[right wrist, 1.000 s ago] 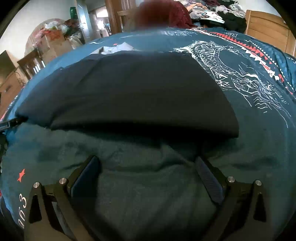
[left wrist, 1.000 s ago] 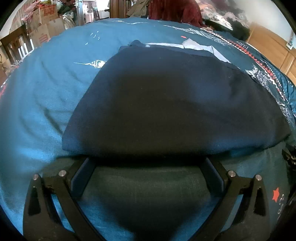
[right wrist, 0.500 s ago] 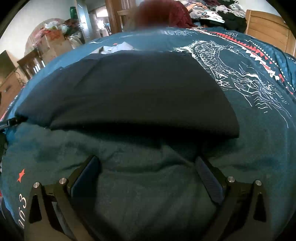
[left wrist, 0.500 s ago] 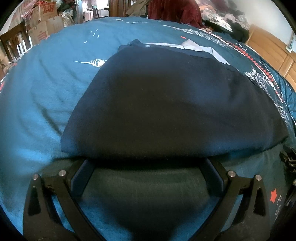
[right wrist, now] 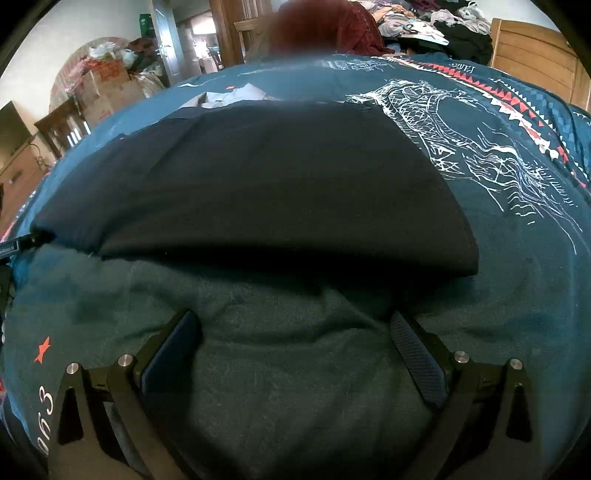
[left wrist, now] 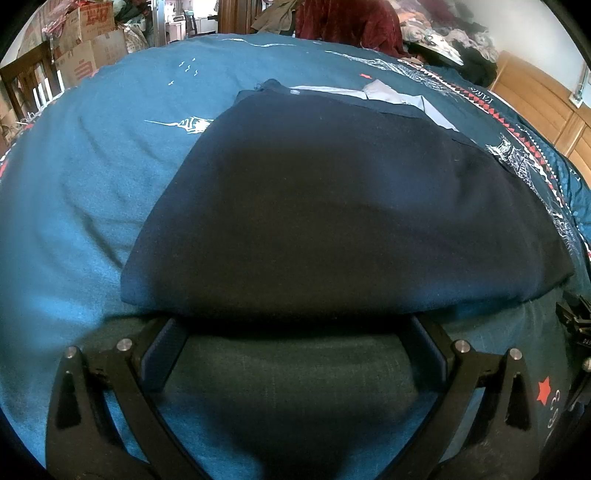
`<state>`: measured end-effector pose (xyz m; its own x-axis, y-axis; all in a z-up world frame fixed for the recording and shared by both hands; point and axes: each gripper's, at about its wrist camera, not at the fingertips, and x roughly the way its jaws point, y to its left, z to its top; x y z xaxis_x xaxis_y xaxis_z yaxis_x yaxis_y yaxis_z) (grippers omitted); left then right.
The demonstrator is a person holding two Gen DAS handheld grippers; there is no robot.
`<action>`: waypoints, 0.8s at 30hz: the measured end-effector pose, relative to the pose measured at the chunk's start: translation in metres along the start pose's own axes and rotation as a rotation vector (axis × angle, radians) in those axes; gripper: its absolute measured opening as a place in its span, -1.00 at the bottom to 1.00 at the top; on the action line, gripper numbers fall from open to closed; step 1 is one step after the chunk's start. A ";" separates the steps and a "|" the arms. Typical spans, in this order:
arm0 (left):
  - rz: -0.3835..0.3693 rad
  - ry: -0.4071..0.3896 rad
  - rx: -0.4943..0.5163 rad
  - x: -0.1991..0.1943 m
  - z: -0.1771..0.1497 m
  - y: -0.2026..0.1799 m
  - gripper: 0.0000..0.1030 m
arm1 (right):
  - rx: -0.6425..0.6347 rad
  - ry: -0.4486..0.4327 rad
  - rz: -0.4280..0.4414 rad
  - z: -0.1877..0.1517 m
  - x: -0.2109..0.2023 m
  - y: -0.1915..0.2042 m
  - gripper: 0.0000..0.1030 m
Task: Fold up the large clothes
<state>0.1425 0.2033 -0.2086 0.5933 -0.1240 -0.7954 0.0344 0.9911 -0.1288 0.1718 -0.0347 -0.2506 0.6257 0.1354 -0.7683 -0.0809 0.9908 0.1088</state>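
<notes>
Garment: dark navy garment (left wrist: 332, 206) lies flat on the teal bedspread (left wrist: 92, 184), already folded into a broad slab; its near folded edge sits just beyond both grippers.
Left gripper (left wrist: 291, 354): jaws spread wide, nothing between them; its fingertips reach the shadow under the garment's near edge, and whether they touch the cloth I cannot tell.
Right gripper (right wrist: 295, 350): jaws wide apart, empty, resting low over bare bedspread, clearly short of the garment's near edge (right wrist: 258, 258).
Near ground: bedspread between the jaws is shaded and slightly rumpled; a red star print (right wrist: 41, 349) shows at the left of the right wrist view.
Mid ground: top face of the garment looks smooth with no loose sleeve visible; right corner (right wrist: 469, 266) squared, left corner (right wrist: 40, 236) somewhat rounded.
Far edge: a pale grey lining or collar (left wrist: 399, 98) peeks out beyond the dark layer, so the layers are not perfectly aligned there.
Beyond: white dragon print (right wrist: 443, 122) on the bedspread; a person in a dark red top (left wrist: 347, 22) at the far side; cardboard boxes (left wrist: 88, 48) and piled clothes behind.
Progress (judgement): at least one large fold is done and released. Probably left: one more fold to halve the slab, and tidying the exposed pale edge.
</notes>
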 end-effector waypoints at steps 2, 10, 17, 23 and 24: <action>0.000 0.000 0.000 0.000 0.000 0.000 1.00 | 0.000 0.000 0.000 0.000 0.000 0.000 1.00; -0.001 0.000 0.000 0.000 0.000 0.000 1.00 | 0.002 0.000 0.006 0.000 0.001 0.000 1.00; -0.003 -0.001 -0.002 0.000 0.000 0.000 1.00 | 0.004 -0.001 0.009 0.000 0.001 0.001 1.00; -0.003 0.000 -0.002 0.000 0.000 0.000 1.00 | 0.004 -0.001 0.010 0.000 0.001 0.000 1.00; -0.003 0.000 -0.002 0.000 0.001 0.000 1.00 | 0.004 -0.001 0.010 0.000 0.001 0.001 1.00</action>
<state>0.1430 0.2031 -0.2084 0.5934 -0.1272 -0.7948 0.0346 0.9905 -0.1327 0.1722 -0.0341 -0.2510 0.6254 0.1449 -0.7667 -0.0837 0.9894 0.1187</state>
